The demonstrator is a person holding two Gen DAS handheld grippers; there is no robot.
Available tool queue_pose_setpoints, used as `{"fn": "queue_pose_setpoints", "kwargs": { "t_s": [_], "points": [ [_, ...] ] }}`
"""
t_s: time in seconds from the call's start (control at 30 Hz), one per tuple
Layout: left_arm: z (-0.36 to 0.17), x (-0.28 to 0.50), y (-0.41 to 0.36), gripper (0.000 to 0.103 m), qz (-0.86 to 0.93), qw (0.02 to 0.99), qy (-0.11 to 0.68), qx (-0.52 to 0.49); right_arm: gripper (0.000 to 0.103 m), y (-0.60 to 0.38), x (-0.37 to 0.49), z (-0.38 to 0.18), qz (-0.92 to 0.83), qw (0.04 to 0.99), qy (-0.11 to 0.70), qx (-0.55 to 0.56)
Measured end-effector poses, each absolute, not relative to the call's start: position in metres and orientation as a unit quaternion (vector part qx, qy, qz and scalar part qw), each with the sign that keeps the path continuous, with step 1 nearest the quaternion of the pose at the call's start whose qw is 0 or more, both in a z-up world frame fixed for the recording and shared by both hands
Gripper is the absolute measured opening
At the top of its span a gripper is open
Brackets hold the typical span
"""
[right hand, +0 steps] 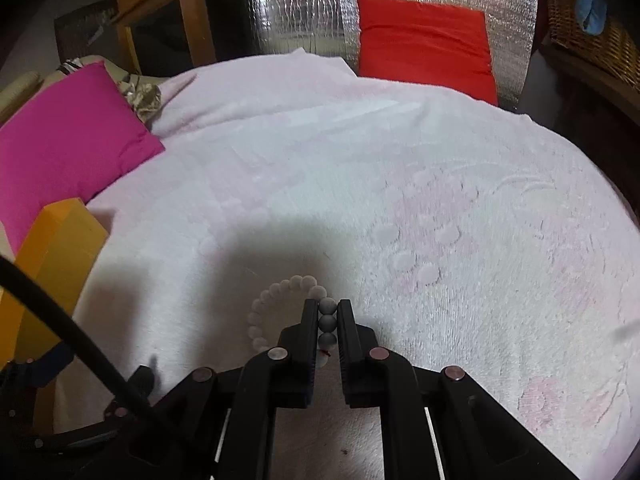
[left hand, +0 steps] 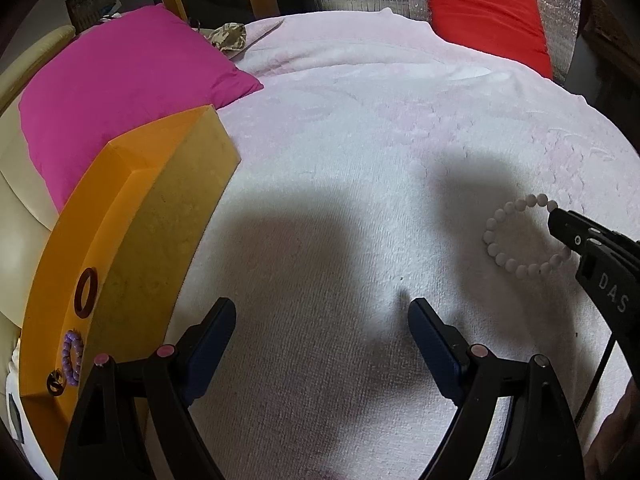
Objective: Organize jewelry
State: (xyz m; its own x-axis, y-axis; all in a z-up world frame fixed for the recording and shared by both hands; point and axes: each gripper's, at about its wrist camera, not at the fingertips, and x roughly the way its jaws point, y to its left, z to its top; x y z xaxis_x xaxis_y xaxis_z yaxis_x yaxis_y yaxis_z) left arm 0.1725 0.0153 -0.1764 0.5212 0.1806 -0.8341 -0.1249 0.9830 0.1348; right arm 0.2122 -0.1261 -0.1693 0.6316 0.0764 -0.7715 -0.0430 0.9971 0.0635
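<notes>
A white bead bracelet (left hand: 505,221) lies on the pale pink towel (left hand: 360,160). My right gripper (right hand: 328,305) is shut on the white bead bracelet (right hand: 276,292), with three beads pinched between its fingers; its black tip also shows in the left wrist view (left hand: 560,220). My left gripper (left hand: 322,312) is open and empty above the towel, left of the bracelet. An orange box (left hand: 132,216) at the left carries a brown ring (left hand: 85,293), a purple bead bracelet (left hand: 72,356) and a small gold piece (left hand: 55,384) on top.
A magenta pillow (left hand: 120,80) lies behind the orange box and a red pillow (left hand: 488,16) at the far right. A silver foil wall (right hand: 304,4) and a wooden frame (right hand: 188,8) stand behind the bed. A wicker basket (right hand: 592,36) is far right.
</notes>
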Motion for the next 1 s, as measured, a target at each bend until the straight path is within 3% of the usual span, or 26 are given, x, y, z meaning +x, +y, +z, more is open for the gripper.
{"fn": "queue_pose_setpoints", "kwargs": {
  "t_s": [0.37,1.0],
  "points": [
    [-0.18,0.172,0.014,0.088,0.084,0.867,0.491,0.026,0.011,-0.132,0.22,-0.189,0.023,0.877,0.479,0.046],
    [-0.155,0.162,0.016,0.088,0.097,0.89,0.445,0.027,0.011,-0.114,0.204,-0.161,0.05,0.912,0.407,0.013]
  ]
}}
